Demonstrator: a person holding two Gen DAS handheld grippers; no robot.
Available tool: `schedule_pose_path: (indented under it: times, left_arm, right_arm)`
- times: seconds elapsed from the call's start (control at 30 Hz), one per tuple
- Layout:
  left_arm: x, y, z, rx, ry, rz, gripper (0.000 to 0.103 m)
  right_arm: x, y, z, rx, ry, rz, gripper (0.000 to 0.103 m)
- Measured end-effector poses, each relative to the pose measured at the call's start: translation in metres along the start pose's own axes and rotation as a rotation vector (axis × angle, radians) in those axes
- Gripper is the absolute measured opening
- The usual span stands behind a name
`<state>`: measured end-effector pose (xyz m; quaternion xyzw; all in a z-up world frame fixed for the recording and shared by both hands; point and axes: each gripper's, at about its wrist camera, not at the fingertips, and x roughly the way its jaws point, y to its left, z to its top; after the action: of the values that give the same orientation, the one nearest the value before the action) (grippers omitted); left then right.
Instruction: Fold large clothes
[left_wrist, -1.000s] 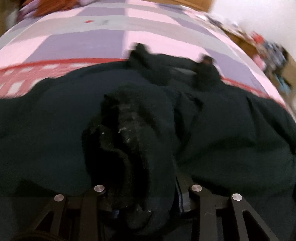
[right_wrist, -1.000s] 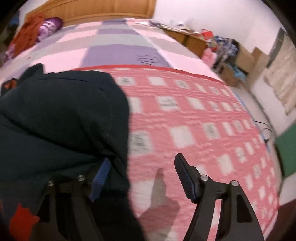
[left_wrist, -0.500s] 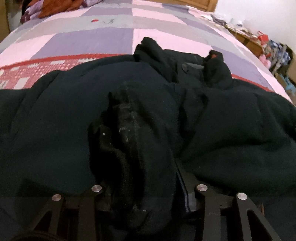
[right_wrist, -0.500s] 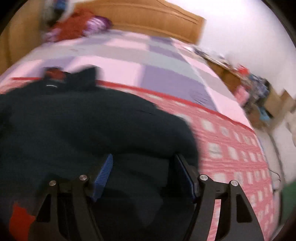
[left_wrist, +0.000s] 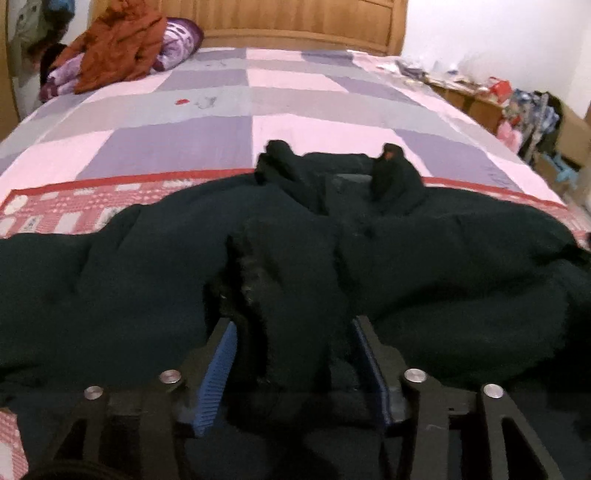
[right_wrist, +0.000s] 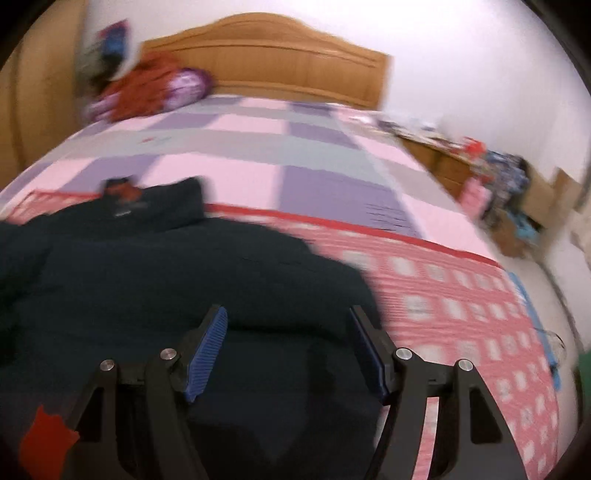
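Bedroom, big bed (left_wrist: 295, 96) with a purple-pink checked quilt and a red patterned cover across the near end; we work from the foot. Our left gripper (left_wrist: 295, 332) has its jaws apart, just been opening; a bunched fold of the dark garment (left_wrist: 110, 280) stands between the blue pads, and we can't tell whether the pads touch the cloth. Our right gripper (right_wrist: 288, 325) also has its jaws apart, nothing pinched, hovering above the garment's flat dark surface near its right edge. No readable writing anywhere; a small label patch at the collar (right_wrist: 122, 199) is too blurred to read. Garment lies spread across the red cover, collar pointing to the headboard (left_wrist: 295, 22), cloth rumpled in the left view. Further out: orange jacket (left_wrist: 114, 48) heaped on a purple bundle (left_wrist: 177, 40) by the headboard, cluttered low shelf (left_wrist: 476, 99) and clothes pile along the right wall. Right view is motion-blurred.
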<state>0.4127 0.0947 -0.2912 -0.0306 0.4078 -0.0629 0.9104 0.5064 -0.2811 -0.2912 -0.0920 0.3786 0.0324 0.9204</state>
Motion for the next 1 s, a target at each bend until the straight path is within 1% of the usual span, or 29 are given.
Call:
schedule_pose_path:
  times: [0.03, 0.07, 0.1, 0.13, 0.17, 0.2, 0.27, 0.3, 0.33, 0.4, 0.43, 0.47, 0.53, 0.57, 0.63, 0.67, 0.7, 0.73, 0.77, 0.8, 0.83, 0.87, 0.9, 0.93, 0.97, 1.0]
  left_arm:
    - [0.006, -0.001, -0.003, 0.008, 0.033, 0.014, 0.058]
    - [0.019, 0.002, -0.010, 0.009, 0.099, 0.043, 0.058]
    - [0.029, 0.008, -0.016, -0.010, 0.148, 0.047, 0.060]
    - [0.033, 0.014, -0.020, -0.037, 0.167, 0.040, 0.063]
    - [0.032, 0.026, -0.026, -0.090, 0.165, 0.001, 0.064]
    - [0.027, 0.032, -0.028, -0.108, 0.153, -0.004, 0.064]
    - [0.015, 0.034, -0.030, -0.089, 0.123, 0.010, 0.064]
    - [0.005, 0.034, -0.029, -0.076, 0.104, 0.030, 0.064]
    - [-0.003, 0.034, -0.029, -0.065, 0.085, 0.036, 0.063]
    - [-0.021, 0.032, -0.025, -0.051, 0.026, 0.030, 0.065]
    - [-0.029, 0.030, -0.021, -0.050, -0.001, 0.024, 0.067]
    - [-0.034, 0.023, -0.016, -0.049, -0.026, 0.015, 0.068]
    - [-0.032, 0.005, -0.006, -0.034, -0.051, -0.017, 0.075]
    - [-0.026, -0.008, -0.002, -0.017, -0.047, -0.027, 0.076]
    - [-0.010, -0.027, 0.000, -0.004, -0.009, -0.048, 0.076]
    - [0.002, -0.033, -0.003, -0.007, 0.028, -0.052, 0.076]
    - [0.012, -0.036, -0.008, -0.002, 0.060, -0.039, 0.076]
    - [0.023, -0.035, -0.016, 0.018, 0.097, -0.001, 0.076]
    - [0.031, -0.030, -0.025, 0.046, 0.116, 0.009, 0.075]
    - [0.030, -0.024, -0.030, 0.059, 0.106, -0.010, 0.074]
    - [0.025, -0.020, -0.034, 0.079, 0.090, -0.020, 0.072]
    - [0.020, -0.017, -0.038, 0.114, 0.086, -0.014, 0.069]
    - [0.015, -0.012, -0.043, 0.135, 0.090, -0.027, 0.067]
    - [0.011, -0.010, -0.046, 0.139, 0.094, -0.038, 0.067]
    - [0.007, -0.006, -0.051, 0.137, 0.107, -0.011, 0.069]
    - [0.004, 0.001, -0.056, 0.123, 0.122, 0.038, 0.071]
  right_arm:
    - [0.002, 0.016, -0.005, -0.042, 0.015, 0.037, 0.069]
    - [0.007, 0.022, -0.013, -0.076, 0.043, 0.037, 0.069]
    - [0.023, 0.024, -0.025, -0.114, 0.118, 0.012, 0.069]
    - [0.034, 0.018, -0.033, -0.109, 0.151, 0.008, 0.069]
    - [0.036, -0.005, -0.042, -0.037, 0.150, 0.006, 0.069]
    - [0.035, -0.021, -0.044, 0.011, 0.153, -0.020, 0.069]
    - [0.027, -0.062, -0.049, 0.139, 0.154, -0.089, 0.069]
    - [0.020, -0.075, -0.052, 0.181, 0.154, -0.123, 0.069]
    - [0.012, -0.091, -0.056, 0.204, 0.145, -0.155, 0.069]
    - [-0.003, -0.096, -0.059, 0.201, 0.127, -0.190, 0.069]
    - [-0.011, -0.091, -0.059, 0.193, 0.107, -0.196, 0.069]
    - [-0.015, -0.086, -0.056, 0.187, 0.090, -0.178, 0.069]
    - [-0.018, -0.052, -0.047, 0.149, 0.052, -0.113, 0.069]
    - [-0.018, -0.030, -0.040, 0.118, 0.039, -0.071, 0.069]
    - [-0.023, 0.012, -0.041, 0.045, 0.040, 0.017, 0.069]
    - [-0.022, 0.028, -0.042, 0.008, 0.049, 0.036, 0.069]
    - [-0.016, 0.047, -0.046, -0.046, 0.075, 0.050, 0.069]
    - [-0.009, 0.056, -0.051, -0.085, 0.103, 0.041, 0.069]
    - [-0.002, 0.056, -0.055, -0.099, 0.120, 0.023, 0.069]
    - [0.000, 0.043, -0.064, -0.081, 0.118, 0.004, 0.069]
    - [0.001, 0.021, -0.072, -0.036, 0.120, -0.031, 0.069]
    - [0.004, 0.002, -0.079, 0.001, 0.130, -0.064, 0.069]
    - [0.005, -0.025, -0.088, 0.053, 0.154, -0.100, 0.070]
    - [0.004, -0.048, -0.096, 0.111, 0.180, -0.092, 0.071]
    - [-0.001, -0.062, -0.103, 0.146, 0.198, -0.094, 0.072]
    - [-0.004, -0.071, -0.108, 0.136, 0.214, -0.146, 0.072]
